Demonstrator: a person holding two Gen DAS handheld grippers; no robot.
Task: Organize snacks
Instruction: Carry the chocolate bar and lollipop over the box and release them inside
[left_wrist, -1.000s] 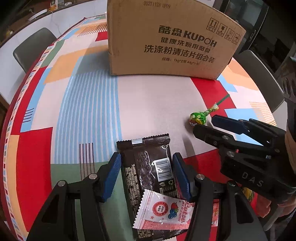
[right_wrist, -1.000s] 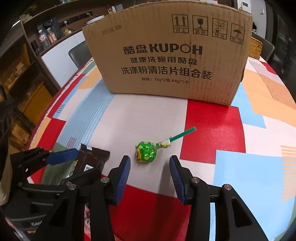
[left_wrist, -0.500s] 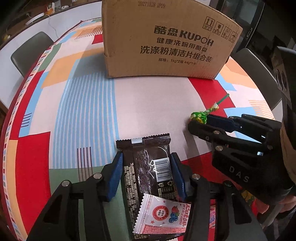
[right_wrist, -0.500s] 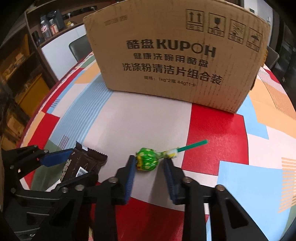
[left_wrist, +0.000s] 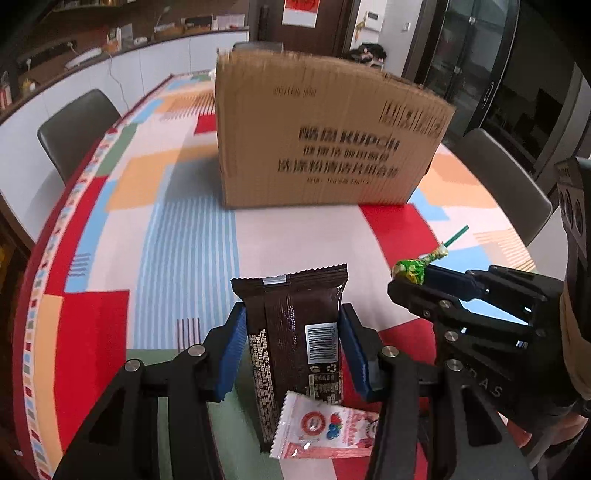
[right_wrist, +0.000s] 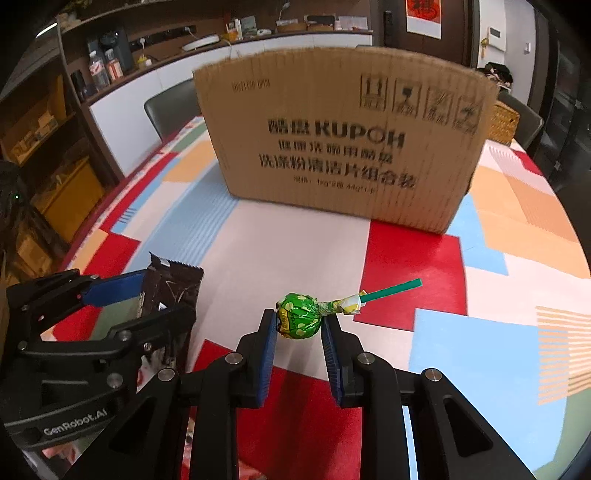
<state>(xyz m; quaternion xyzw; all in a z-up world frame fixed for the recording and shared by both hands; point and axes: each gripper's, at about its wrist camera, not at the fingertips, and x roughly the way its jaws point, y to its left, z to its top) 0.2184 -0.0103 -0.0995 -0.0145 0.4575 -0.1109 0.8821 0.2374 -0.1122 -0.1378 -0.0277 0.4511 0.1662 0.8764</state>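
My left gripper (left_wrist: 291, 325) is shut on a dark brown snack bar (left_wrist: 295, 317) and holds it raised off the table; the bar also shows in the right wrist view (right_wrist: 170, 288). My right gripper (right_wrist: 298, 328) is shut on the green wrapped head of a lollipop (right_wrist: 299, 315), lifted, its green stick pointing right. In the left wrist view the lollipop (left_wrist: 412, 271) sits at the right gripper's tips. A large brown cardboard box (left_wrist: 325, 140) stands ahead on the table, also seen from the right wrist (right_wrist: 343, 133).
A white and red candy packet (left_wrist: 325, 428) lies under the snack bar by the left gripper. The table has a colourful patterned cloth (right_wrist: 424, 258). Grey chairs (left_wrist: 74, 129) stand around the table. A counter with shelves runs along the far wall.
Both grippers closed, the left on the snack bar and the right on the lollipop, then lifted them off the table. Both views now tilt up toward the box.
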